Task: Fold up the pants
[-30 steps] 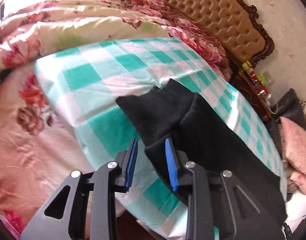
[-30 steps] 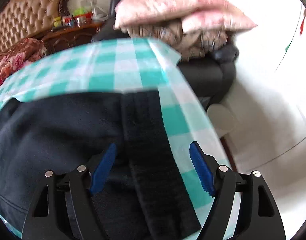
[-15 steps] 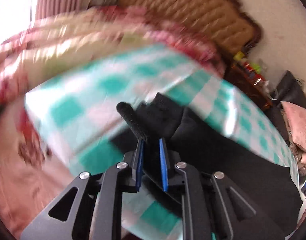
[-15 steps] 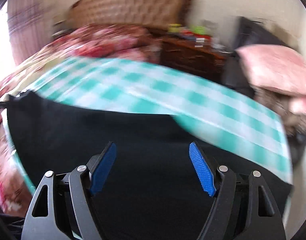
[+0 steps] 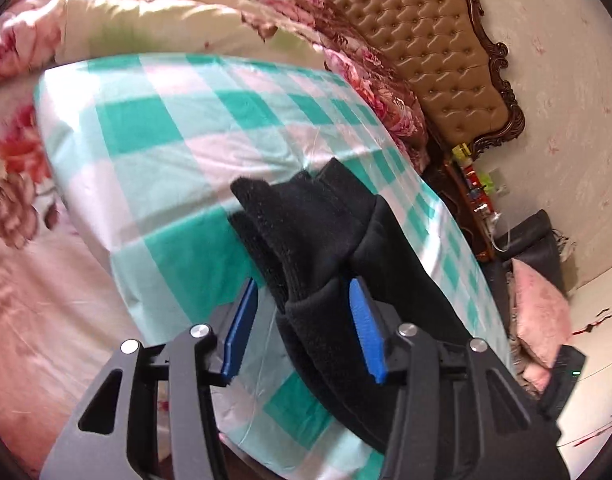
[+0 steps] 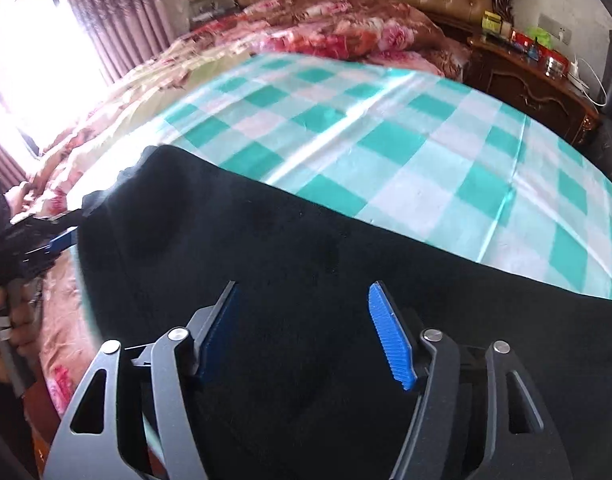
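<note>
Black pants (image 5: 322, 240) lie along the near edge of a teal and white checked sheet (image 5: 178, 128). Their leg cuffs are bunched in a stack in front of my left gripper (image 5: 302, 316). That gripper is open, and a cuff fold lies loose between its blue pads (image 5: 364, 332). In the right wrist view the pants (image 6: 290, 264) spread wide and flat. My right gripper (image 6: 306, 332) is open just above the cloth, holding nothing. The left gripper also shows in the right wrist view (image 6: 54, 240), at the pants' far left end.
The sheet covers a bed with a floral quilt (image 5: 34, 240) on the left and a tufted tan headboard (image 5: 434, 52) behind. A dark wooden nightstand (image 6: 530, 80) with small items stands to the right. Pink cushions (image 5: 542, 312) lie on a dark seat.
My left gripper was shut on a cuff half a second ago and has opened, leaving the cuffs stacked. My right gripper has swung left from the waistband to the middle of the pants.
</note>
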Available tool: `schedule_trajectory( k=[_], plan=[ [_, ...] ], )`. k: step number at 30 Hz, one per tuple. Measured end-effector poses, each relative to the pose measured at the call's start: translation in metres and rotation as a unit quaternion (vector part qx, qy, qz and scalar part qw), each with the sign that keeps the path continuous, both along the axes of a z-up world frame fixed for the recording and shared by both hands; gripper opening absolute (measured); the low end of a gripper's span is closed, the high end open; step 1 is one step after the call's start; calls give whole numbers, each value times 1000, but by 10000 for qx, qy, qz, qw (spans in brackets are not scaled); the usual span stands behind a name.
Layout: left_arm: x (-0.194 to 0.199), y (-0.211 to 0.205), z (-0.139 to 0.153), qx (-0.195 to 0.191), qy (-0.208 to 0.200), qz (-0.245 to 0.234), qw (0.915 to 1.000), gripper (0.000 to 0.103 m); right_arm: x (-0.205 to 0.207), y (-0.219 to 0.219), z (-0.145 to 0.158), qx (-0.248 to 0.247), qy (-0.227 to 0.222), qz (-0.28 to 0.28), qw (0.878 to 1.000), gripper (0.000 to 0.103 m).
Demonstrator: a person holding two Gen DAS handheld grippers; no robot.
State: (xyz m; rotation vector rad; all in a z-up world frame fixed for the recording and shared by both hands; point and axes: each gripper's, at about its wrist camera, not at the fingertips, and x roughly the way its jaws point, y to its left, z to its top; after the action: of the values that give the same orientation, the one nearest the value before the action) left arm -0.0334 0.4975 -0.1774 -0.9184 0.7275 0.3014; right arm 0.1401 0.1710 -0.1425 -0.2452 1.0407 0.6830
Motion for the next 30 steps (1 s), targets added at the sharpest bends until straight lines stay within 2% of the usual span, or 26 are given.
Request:
schedule_trajectory(
  k=[3,7,11,15,20,26,30],
  plan=[
    [5,3,-6,-64,-10,3,10000,48,7,0,-13,-119,80,-92,9999,59],
    [12,13,-18,-489,-143,96,9987,48,7,3,-15,-203,-30,-74,9998,59],
    [18,22,-23,-753,-268,175,9966,47,6,5,-18,-248,-84,-58,9996,60],
    [22,33,-28,-967,-324,256,9945,40,6,9,-19,-297,-149,-48,9994,62],
    [22,46,-39,-1254,-385,322,9908,25,4,10,-20,-338,-211,-28,9992,64],
    [23,48,-38,-1291,-551,276,9897,14,3,13,-21,-404,-262,-4,9988,65],
    [21,42,-25,-971,-544,257,9935,12,6,11,-19,-351,-124,8,9993,65]
  ],
)
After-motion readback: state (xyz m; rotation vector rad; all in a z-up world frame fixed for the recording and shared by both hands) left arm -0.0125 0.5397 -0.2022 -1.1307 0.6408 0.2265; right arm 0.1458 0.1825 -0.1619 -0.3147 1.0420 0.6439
